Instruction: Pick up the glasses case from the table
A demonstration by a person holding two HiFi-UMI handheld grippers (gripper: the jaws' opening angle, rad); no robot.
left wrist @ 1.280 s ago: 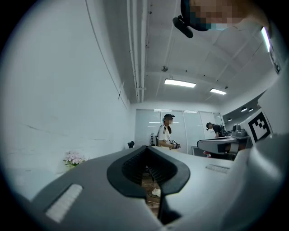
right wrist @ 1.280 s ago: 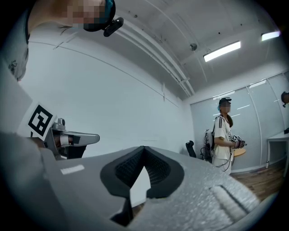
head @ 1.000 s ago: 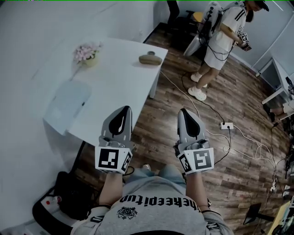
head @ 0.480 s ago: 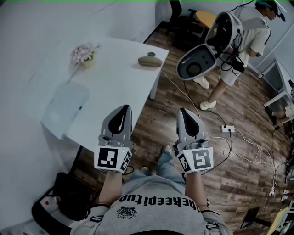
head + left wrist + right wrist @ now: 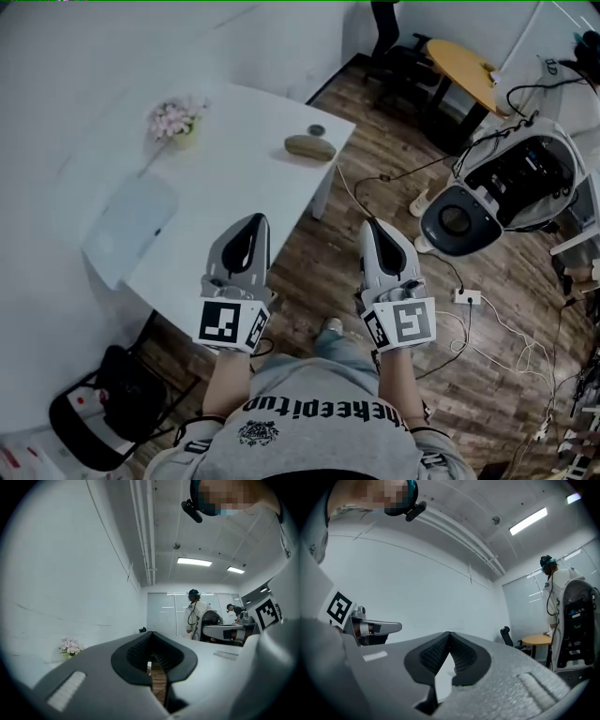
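Note:
The glasses case (image 5: 310, 146), olive and oval, lies near the far right corner of the white table (image 5: 244, 178), beside a small dark round object (image 5: 316, 129). My left gripper (image 5: 254, 222) is held over the table's near edge, well short of the case, its jaws together and empty. My right gripper (image 5: 374, 227) hangs over the wooden floor to the right of the table, also shut with nothing in it. In the left gripper view the left gripper's (image 5: 151, 634) tips meet. The right gripper's (image 5: 450, 633) tips meet in its own view too. The case shows in neither gripper view.
A pot of pink flowers (image 5: 174, 119) and a pale grey flat pad (image 5: 131, 228) sit on the table's left half. A person with a bulky white backpack rig (image 5: 506, 187) bends over at the right. Cables and a power strip (image 5: 466, 296) cross the floor. A black bag (image 5: 117, 403) lies lower left.
The view has swung forward and right, and the table now sits closer below me. The person with the white rig has moved from the upper right to the right edge. Both grippers stay shut.

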